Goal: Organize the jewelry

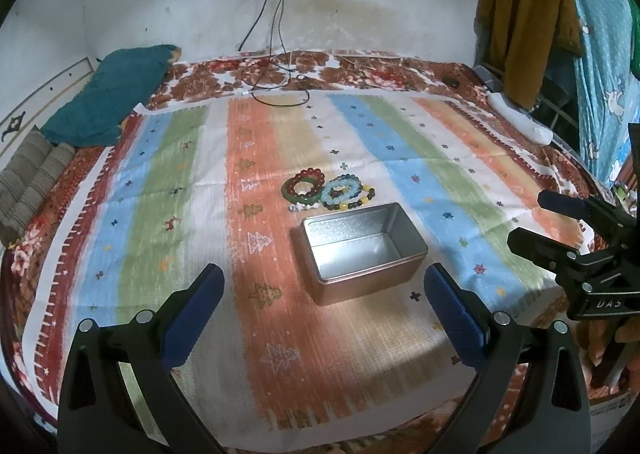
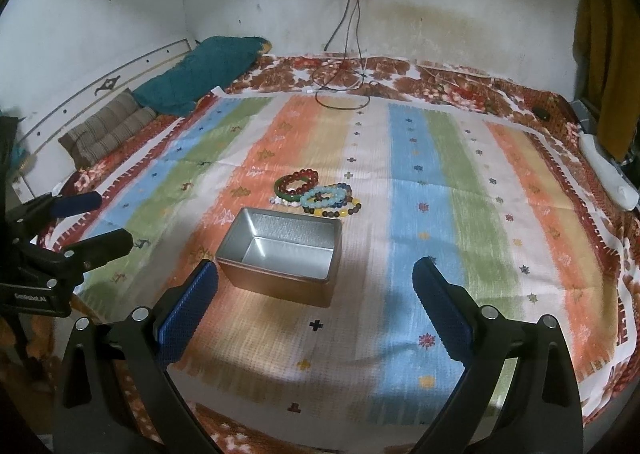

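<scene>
**Operator:** Tin first. I see the open metal tin (image 1: 362, 250) lying on the striped cloth (image 1: 420, 182), mouth up, nothing inside it. From my left wrist view its long axis runs from near-left to far-right; from the right wrist view the same tin (image 2: 282, 254) has one short end turned toward me.

**Partner:** And the jewelry?

**Operator:** Heap of bead bracelets (image 1: 328, 190) just beyond the tin's far rim, touching one another. A red bracelet (image 2: 298, 180) and a green bangle (image 2: 286, 194) lie on the tin's far-left side, a pale blue bracelet (image 2: 324, 196) and a dark-and-yellow bracelet (image 2: 340, 210) to their right, a small white strand (image 2: 286, 202) nearest the rim. All lie flat.

**Partner:** Your claws?

**Operator:** My left gripper (image 1: 320, 282) hangs on the near side of the tin, jaws spread wide, nothing between them. My right gripper (image 2: 316, 274) is likewise spread and empty, its left finger tip overlapping the tin's near corner in view; I cannot tell if it touches.

**Partner:** Anything in the way?

**Operator:** Black cables (image 1: 276, 90) coil well beyond the tin by the wall, a teal blanket (image 1: 116, 94) far off to its left, a white bundle (image 1: 520, 118) far right.
</scene>
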`<state>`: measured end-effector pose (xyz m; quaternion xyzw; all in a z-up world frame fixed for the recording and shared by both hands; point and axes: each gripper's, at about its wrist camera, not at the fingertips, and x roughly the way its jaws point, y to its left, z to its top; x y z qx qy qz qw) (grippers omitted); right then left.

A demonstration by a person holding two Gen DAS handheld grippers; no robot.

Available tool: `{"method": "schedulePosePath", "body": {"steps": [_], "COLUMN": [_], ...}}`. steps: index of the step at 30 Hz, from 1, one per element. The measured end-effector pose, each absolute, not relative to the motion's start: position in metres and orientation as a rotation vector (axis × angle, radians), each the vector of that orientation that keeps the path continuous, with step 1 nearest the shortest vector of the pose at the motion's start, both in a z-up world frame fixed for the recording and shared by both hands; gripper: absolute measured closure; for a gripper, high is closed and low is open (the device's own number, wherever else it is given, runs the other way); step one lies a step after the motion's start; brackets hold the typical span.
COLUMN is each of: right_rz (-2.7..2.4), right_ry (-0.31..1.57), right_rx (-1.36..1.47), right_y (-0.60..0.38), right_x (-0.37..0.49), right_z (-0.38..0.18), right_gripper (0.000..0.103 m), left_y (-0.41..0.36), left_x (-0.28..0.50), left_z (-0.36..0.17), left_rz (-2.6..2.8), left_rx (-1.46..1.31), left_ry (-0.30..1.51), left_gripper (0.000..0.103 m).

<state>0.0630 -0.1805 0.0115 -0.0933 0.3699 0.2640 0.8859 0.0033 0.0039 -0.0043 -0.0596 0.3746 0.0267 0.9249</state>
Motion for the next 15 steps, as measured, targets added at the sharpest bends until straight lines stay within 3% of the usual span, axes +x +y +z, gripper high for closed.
{"method": "schedulePosePath", "body": {"steps": [15], "right_rz": [0.547], "right_ry": [0.79], "right_rx": [-0.203], "right_y": [-0.1778], "right_x": [0.0653], "right_z": [0.0097], "right_gripper": [0.004], "left_y": [-0.0004], "left_x": [0.0036], "left_z": [-0.0054], "left_rz": [0.057], "left_rx": [-0.099], "left_ry": [0.763], "left_gripper": [0.006]}}
